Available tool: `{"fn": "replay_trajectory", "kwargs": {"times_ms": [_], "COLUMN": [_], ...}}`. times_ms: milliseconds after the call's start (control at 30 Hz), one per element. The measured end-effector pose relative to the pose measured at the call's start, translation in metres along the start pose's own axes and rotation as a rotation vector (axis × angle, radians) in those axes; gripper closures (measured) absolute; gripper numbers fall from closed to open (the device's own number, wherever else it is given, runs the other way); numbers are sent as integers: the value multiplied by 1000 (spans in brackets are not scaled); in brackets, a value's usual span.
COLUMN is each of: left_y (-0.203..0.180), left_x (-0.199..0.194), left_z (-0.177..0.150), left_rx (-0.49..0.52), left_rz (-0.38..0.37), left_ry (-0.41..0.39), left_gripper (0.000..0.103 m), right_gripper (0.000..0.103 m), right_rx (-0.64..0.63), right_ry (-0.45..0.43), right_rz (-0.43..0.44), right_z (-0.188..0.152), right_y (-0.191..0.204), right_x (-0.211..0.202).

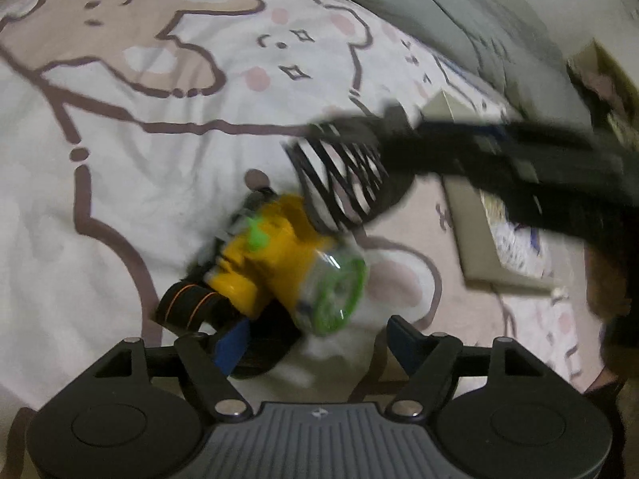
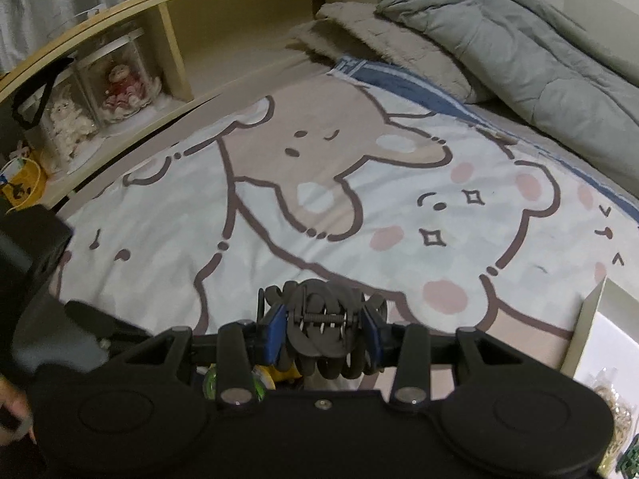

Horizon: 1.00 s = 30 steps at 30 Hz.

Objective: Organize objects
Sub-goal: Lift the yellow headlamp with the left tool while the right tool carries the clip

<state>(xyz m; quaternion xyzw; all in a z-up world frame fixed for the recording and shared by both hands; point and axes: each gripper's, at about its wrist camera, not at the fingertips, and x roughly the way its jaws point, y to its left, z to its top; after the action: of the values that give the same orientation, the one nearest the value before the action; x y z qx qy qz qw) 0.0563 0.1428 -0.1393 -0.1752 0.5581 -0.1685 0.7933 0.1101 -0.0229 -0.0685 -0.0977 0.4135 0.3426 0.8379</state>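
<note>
Headlamp (image 1: 287,267), yellow with a green-rimmed lens, lies on the bed's cartoon blanket (image 1: 120,167) just ahead of the left gripper (image 1: 315,349), between its spread fingers, unpinched. Right gripper (image 2: 325,329) fingers pinch a black hair claw clip (image 2: 323,319). Closing on the rounded lens may squirt it sideways; the strap (image 1: 187,307) could snag.
</note>
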Motion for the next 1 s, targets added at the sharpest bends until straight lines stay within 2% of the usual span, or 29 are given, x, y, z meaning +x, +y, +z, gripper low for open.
{"fn": "replay_trajectory", "kwargs": {"times_ms": [300,333,367,433,533,733,833,933,1000], "left_y": [20,19,16,13,14,5,10,21,24], "left_x": [-9,-8,-7,-6,-1,7,11,17,20], "left_z": [1,0,0,-2,-3,-1,-1,-2,0], "left_rx": [-123,-138,-145,-168,-259,-290,-402,-589,-639], "left_rz": [-42,-43,-37,-27,-74,-24,-30,-20,-11], "left_ry": [-8,-10,-8,-16,-24,-37,-46,-66,-68], "left_gripper": [29,34,35,35,51,51,51,50,50], "right_gripper": [61,61,61,61,61,63,63,63,63], "right_rx": [47,52,53,28,40,77,94,97,109], "right_ry": [65,71,80,89,87,57,26,21,32], "right_rz": [95,109,119,102,91,55,35,-1,-17], "right_z": [-17,-18,-19,-21,-21,-18,-15,-17,-20], "right_y": [0,1,3,8,4,-9,-21,-32,-40], "right_x": [-3,-3,-3,-3,-4,-15,-25,-30,-30]}}
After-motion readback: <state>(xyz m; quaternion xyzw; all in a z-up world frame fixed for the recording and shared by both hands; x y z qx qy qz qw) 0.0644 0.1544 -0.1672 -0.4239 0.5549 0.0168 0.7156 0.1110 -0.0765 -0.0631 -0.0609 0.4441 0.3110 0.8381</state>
